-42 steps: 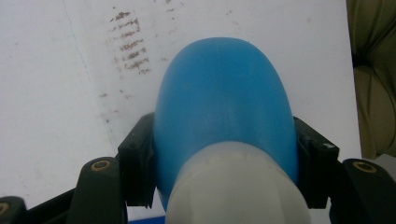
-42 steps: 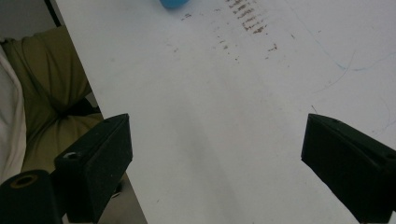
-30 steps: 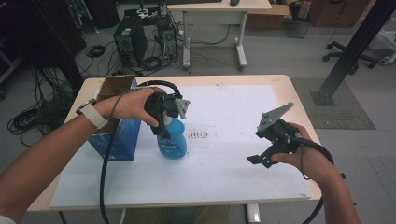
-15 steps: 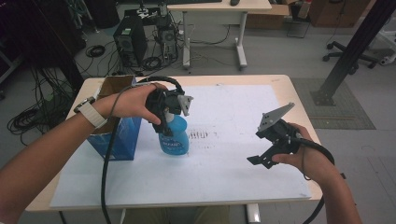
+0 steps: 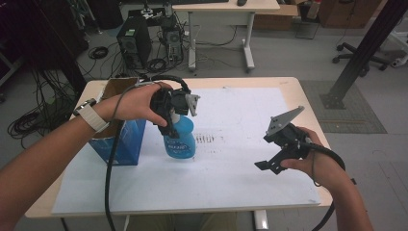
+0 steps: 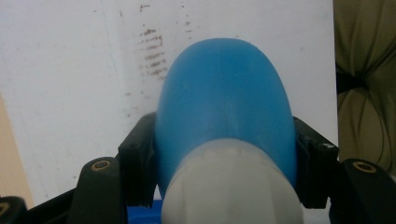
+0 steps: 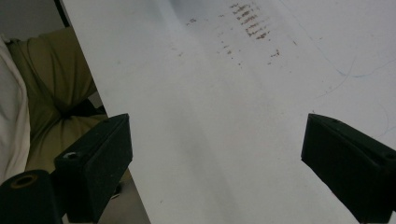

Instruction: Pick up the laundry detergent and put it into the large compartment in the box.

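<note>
A blue spray bottle (image 5: 181, 140) with a white collar (image 6: 231, 186) stands upright over the white sheet (image 5: 240, 125), beside a blue box. My left gripper (image 5: 170, 124) comes down from above and is shut on the bottle's neck. In the left gripper view the black jaws press both sides of the blue body (image 6: 226, 102), and my left gripper (image 6: 224, 158) looks down on the sheet. I cannot tell whether the bottle's base touches the sheet. My right gripper (image 5: 269, 161) hovers over the sheet's right part, open, with nothing between its jaws (image 7: 219, 154).
An open blue cardboard box (image 5: 120, 139) stands at the table's left, touching or nearly touching the bottle. Brown marks (image 5: 206, 139) dot the sheet just right of the bottle. The wooden table (image 5: 298, 96) ends shortly beyond the right hand. The person's lap (image 7: 51, 102) lies below the near edge.
The left gripper and the bottle have shifted slightly up in the high view. The right gripper has stayed where it was, still open.
</note>
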